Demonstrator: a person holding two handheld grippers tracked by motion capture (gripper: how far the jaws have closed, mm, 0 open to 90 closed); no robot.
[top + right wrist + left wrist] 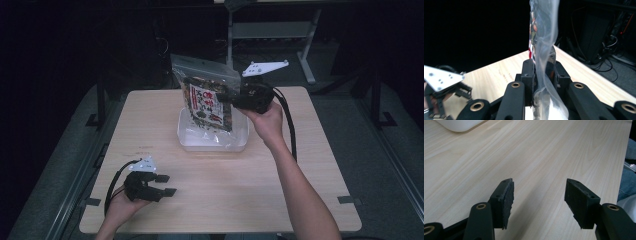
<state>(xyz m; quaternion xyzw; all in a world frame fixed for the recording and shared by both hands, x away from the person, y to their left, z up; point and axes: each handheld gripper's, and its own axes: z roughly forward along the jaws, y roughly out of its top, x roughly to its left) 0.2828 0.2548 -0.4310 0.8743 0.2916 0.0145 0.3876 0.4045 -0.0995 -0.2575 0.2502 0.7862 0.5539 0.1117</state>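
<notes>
Over the white tray [186, 135] at table [150, 115] centre: snack bag [207, 102], clear zip-type pouch w/ red-and-green printed label, hangs upright, lower edge at or just inside the tray; can't tell if it touches the bottom.

R gripper [231, 97]: fingers clamped on the bag's right edge, approx mid-height. Right gripper view confirms: film [544, 37] pinched flat between both pads, rest of the bag rising above them.

L gripper [166, 185]: near the front-left corner of the table, low over the wood, well apart from tray and bag. Fingers [505, 197] apart, nothing between them, bare wood beyond; tray corner [459, 125] at the top of the left gripper view.

Status (judgement):
- Grasp on bag: done, looks firm.
- Bag is off the table surface, carried by R alone.
- Left: either lift clear of the tray or settle it in; direction not readable from this pose.
- L hand idle so far; prob. needed if the bag is to be opened or steadied.
</notes>
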